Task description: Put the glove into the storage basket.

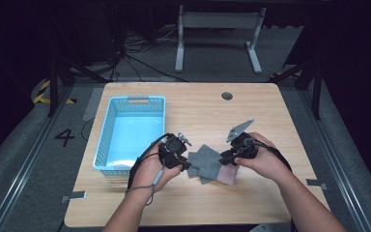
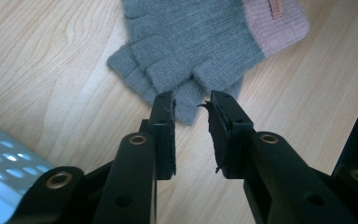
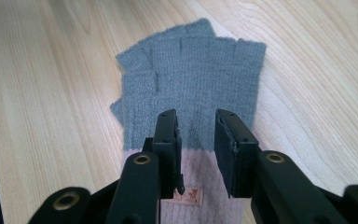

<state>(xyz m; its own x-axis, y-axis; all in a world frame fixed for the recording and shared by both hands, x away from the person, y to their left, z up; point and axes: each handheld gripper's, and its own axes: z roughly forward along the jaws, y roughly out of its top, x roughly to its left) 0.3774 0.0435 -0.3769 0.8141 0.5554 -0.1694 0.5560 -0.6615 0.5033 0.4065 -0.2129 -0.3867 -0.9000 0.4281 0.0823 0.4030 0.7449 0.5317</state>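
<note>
At lower centre of the high view, we see grey fingerless gloves (image 1: 207, 164) stacked on the table (image 1: 251, 111), right of a blue basket (image 1: 130, 130). Left gripper (image 2: 192, 105) and right gripper (image 3: 196, 122) both stand open over them. We judge a shallow pinch might lift one layer only, separating the pair.

Both forearms come in from the near edge and angle inward, so the two hands face each other. The left hand (image 1: 150, 169) wraps around the left gripper (image 1: 186, 162), whose jaws point toward the right gripper (image 1: 224, 159) and stand slightly apart with a narrow gap between them. The right hand (image 1: 263, 159) grips its tool from behind; those jaws are also parted, tilted downward, tips toward the left gripper.
</note>
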